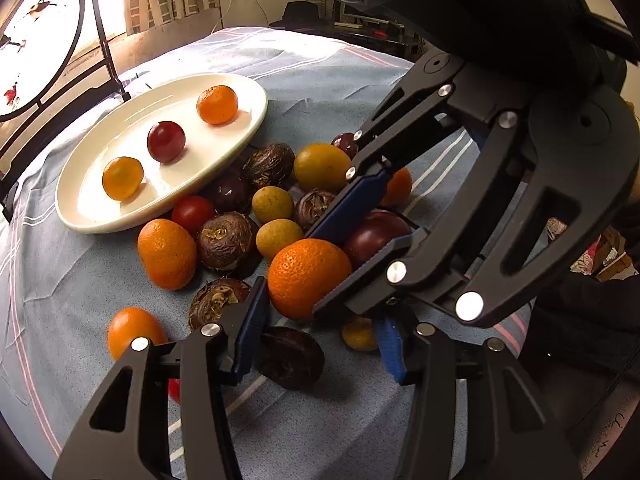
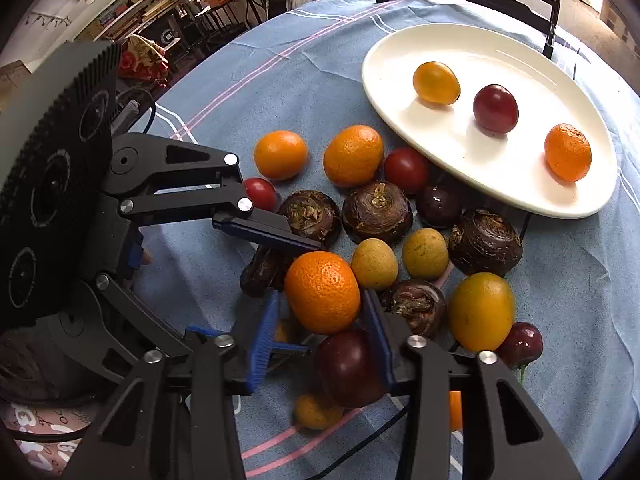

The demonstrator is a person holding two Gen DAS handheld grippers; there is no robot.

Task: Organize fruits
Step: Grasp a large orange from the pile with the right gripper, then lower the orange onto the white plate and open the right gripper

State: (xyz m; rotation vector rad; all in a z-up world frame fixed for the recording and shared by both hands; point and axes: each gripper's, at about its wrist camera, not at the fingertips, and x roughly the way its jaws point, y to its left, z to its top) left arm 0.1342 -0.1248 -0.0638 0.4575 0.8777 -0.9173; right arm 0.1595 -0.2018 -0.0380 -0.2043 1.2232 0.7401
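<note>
My right hand-held gripper (image 2: 320, 328) sits low in the middle of the right wrist view, its blue fingers (image 2: 262, 344) on either side of a dimpled orange kumquat (image 2: 322, 292) in the fruit pile; the jaws are only partly parted and I cannot tell whether the pads actually press on it. A dark plum (image 2: 350, 368) lies just below it, close against the right finger. My left hand-held gripper (image 1: 320, 344), at the bottom of the left wrist view, stands partly open over a dark water chestnut (image 1: 290, 358) without touching it. The white oval plate (image 2: 400, 52) lies at the upper right of the right wrist view on the blue-clothed surface (image 2: 256, 92) and carries a yellow-orange fruit (image 2: 436, 82), a red plum (image 2: 495, 109) and a small orange (image 2: 568, 152), each apart from the others. The loose fruits lie just beside the plate's near rim.
</note>
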